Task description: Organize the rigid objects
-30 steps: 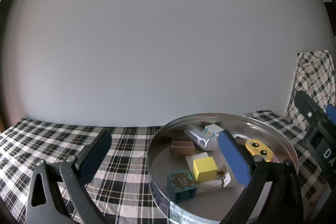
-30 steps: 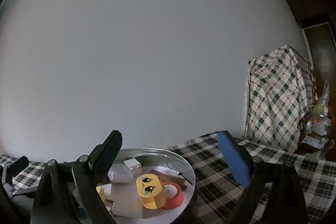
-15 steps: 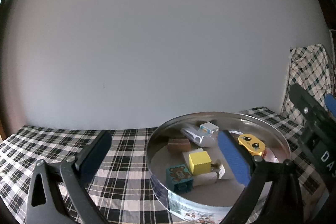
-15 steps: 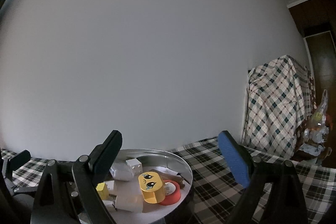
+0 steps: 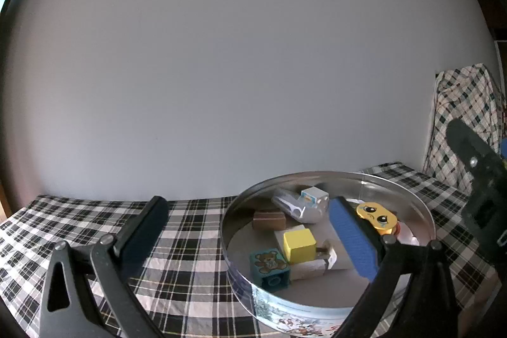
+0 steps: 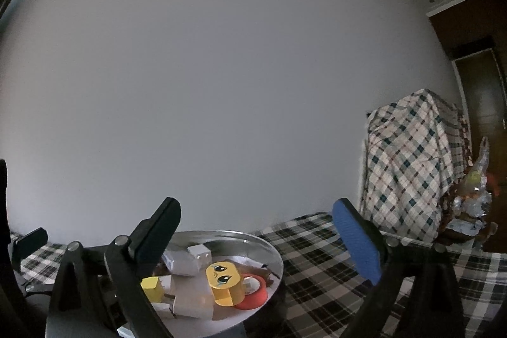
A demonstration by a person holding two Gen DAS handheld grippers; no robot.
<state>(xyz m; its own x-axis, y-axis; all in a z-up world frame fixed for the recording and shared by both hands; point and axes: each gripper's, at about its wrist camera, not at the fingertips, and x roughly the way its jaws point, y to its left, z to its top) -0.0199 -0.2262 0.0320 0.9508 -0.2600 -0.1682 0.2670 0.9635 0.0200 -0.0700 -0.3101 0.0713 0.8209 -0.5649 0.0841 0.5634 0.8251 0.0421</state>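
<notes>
Well, most of the tidying looks done already, as far as I can see. On the checked tablecloth (image 5: pixel 79 230) nothing loose is left; the small things are all together in the round tin (image 5: pixel 424 217).

Going left to right in the left view: the left claw (image 5: pixel 247 239) is wide open and holds nothing, its dark finger over bare cloth to the left of the tin and its blue finger over the tin's inside. Between and just beyond the fingers, in the tin, are a teal block w/ a bear picture (image 5: pixel 269 266), a yellow cube (image 5: pixel 299 244) on a white box, a brown block (image 5: pixel 268 220) behind, a white toy car (image 5: pixel 304 205) at the back wall, and then an orange block w/ a cartoon face (image 5: pixel 377 217) on the right of the blue finger. So the things lie below and ahead of this claw, none touching it.

In the right view the right claw (image 6: pixel 256 243) is also wide open and empty. The tin is low on its left side, partly behind its dark finger; the face block and a red tape roll (image 6: pixel 253 296) sit beside each other near the tin's right edge. Right of the tin is only cloth, and a covered piece of furniture (image 6: pixel 412 163) far off.

I judge approx. nothing is left to put in, maybe only to close or move the tin, but no lid is in view, so I cannot say for sure.
</notes>
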